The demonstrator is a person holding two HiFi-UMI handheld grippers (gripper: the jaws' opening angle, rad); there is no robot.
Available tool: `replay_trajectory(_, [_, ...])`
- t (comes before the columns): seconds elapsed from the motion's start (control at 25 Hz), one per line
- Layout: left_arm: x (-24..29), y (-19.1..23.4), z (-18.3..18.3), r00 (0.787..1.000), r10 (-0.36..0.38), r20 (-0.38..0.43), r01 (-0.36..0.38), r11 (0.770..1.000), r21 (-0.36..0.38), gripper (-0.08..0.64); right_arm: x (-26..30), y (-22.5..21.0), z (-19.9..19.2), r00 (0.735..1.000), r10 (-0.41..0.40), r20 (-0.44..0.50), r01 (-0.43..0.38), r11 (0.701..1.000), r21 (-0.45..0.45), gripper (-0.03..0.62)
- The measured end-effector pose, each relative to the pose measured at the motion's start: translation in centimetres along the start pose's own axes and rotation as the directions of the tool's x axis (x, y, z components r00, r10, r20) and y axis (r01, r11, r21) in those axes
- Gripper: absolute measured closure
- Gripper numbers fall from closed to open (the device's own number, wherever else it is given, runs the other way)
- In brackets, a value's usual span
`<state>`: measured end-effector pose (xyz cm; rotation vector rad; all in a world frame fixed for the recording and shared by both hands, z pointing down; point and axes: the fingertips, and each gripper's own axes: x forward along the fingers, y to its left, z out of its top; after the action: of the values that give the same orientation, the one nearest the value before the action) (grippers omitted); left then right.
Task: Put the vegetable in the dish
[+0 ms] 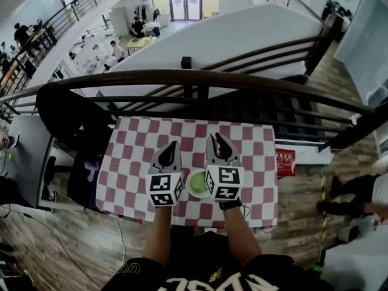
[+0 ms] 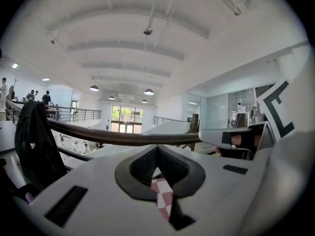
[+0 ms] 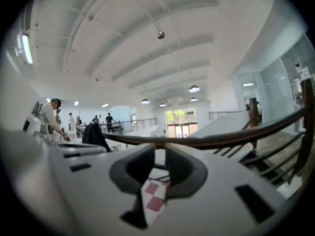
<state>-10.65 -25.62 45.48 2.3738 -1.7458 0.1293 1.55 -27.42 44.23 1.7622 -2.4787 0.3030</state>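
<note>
A pale green dish (image 1: 197, 184) sits on the red-and-white checked tablecloth (image 1: 130, 153), low between the two marker cubes. I see no vegetable in any view. My left gripper (image 1: 173, 143) points away over the cloth, left of the dish; in the left gripper view its jaws (image 2: 157, 149) meet at the tips, shut on nothing. My right gripper (image 1: 216, 137) lies beside the dish on its right. In the right gripper view its jaws (image 3: 160, 154) stand a narrow gap apart with only cloth showing between them.
A dark handrail (image 1: 200, 77) runs just beyond the table's far edge, with a black jacket (image 1: 66, 114) draped over it at the left. A red box (image 1: 285, 161) lies off the table's right side. A person's legs (image 1: 342, 196) show at the far right.
</note>
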Motion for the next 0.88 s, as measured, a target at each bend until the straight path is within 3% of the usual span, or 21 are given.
replay_trajectory(0.16, [-1.2,-2.3,4.8,0.997,-0.009,0.075,0.006,1.000,0.030,0.541,-2.4,0.4,4.6,0.997,0.024,0.074,-0.023,1.000,-0.014,0.575])
replay_trajectory(0.36, [-3.4,-5.4,7.8,0.990,-0.032,0.139,0.023,0.998,0.065,0.541,-5.5,0.4,7.7,0.990,0.043,0.135,-0.037,0.998,-0.048,0.577])
replay_trajectory(0.88, [-6.7,-12.5,6.7,0.980,-0.077,0.185,0.054,0.990,0.127,0.541,-12.3,-2.6,7.1,0.979,0.045,0.199,-0.030,0.997,-0.078,0.577])
